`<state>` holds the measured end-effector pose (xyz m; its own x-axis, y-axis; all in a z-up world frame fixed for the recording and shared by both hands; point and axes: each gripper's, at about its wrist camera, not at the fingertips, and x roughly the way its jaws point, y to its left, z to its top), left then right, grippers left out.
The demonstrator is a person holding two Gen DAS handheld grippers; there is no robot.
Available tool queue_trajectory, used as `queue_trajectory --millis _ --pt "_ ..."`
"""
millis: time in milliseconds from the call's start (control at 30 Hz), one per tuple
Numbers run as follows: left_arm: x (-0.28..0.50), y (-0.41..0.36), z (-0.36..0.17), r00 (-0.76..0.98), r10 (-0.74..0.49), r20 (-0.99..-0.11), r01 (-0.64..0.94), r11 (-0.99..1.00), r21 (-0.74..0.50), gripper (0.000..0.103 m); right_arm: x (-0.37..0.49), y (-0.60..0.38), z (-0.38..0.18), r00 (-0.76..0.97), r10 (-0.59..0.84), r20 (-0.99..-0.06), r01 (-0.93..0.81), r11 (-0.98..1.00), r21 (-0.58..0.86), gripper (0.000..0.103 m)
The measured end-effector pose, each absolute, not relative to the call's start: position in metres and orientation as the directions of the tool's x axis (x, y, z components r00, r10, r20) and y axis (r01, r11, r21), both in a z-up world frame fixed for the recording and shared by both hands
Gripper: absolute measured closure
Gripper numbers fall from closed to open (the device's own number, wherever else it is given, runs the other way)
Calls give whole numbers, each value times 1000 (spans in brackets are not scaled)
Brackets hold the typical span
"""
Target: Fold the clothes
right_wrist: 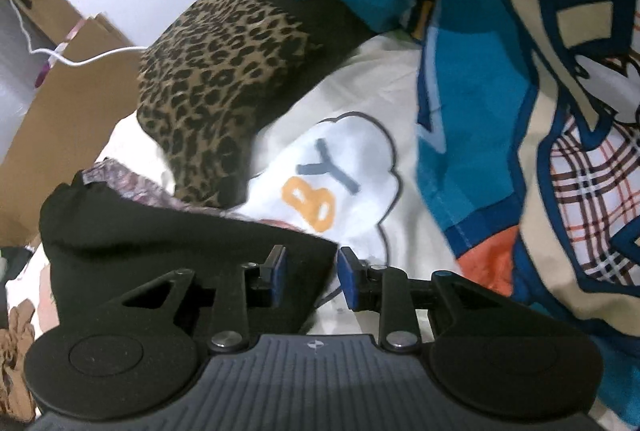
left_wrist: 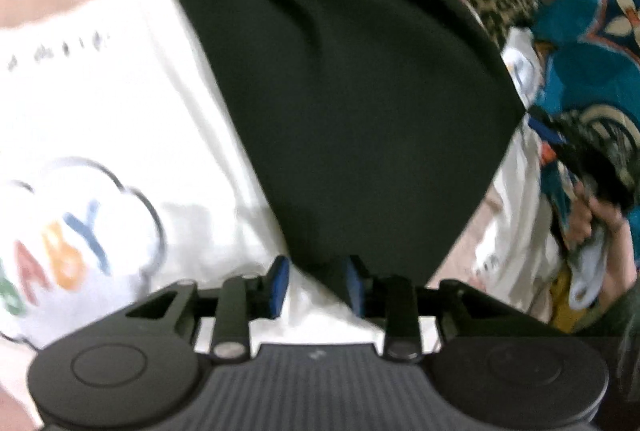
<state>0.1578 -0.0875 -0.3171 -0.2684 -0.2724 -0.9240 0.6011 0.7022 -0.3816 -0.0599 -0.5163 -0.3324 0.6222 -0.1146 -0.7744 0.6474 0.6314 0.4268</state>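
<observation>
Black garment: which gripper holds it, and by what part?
Neither shows a closed hold. The black garment has its edge between both grippers' parted fingers: left gripper, right gripper.

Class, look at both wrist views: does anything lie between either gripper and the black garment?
Nothing visible does. In both views the black garment already lies between the blue pads: left gripper, right gripper. Neither has visibly closed on it.

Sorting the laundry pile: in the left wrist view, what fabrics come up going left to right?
White "BABY" print fabric → black garment → teal patterned garment.
</observation>
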Motion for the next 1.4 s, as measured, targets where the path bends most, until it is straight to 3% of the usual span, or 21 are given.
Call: queue_trajectory --millis 67,200,333,467,600,1100,1400 --pt "178 -97 -290 -229 -279 -933 590 722 -361 68 -60 -511 -325 628 -126 -768 655 619 434 68" --pt "215 -123 -236 -160 -236 -959 623 729 -283 55 -63 -500 -303 659 -176 -731 667 587 460 68" --pt "241 -149 -197 -165 -205 -965 575 775 -263 48 -65 -497 -280 695 -151 -703 640 575 510 68" --pt "251 -178 -167 -104 -198 -975 561 797 -222 36 -65 -490 -261 722 -116 -682 596 605 528 68" --pt "252 -201 -150 -46 -204 -978 539 819 -197 33 -68 -483 -252 743 -61 -667 549 626 554 68" --pt "293 -248 -199 29 -157 -987 565 817 -114 33 -67 -475 -265 767 -93 -635 518 675 526 68" --pt "321 -260 -244 62 -135 -989 547 834 -80 41 -44 -467 -287 760 -60 -647 466 744 479 68"
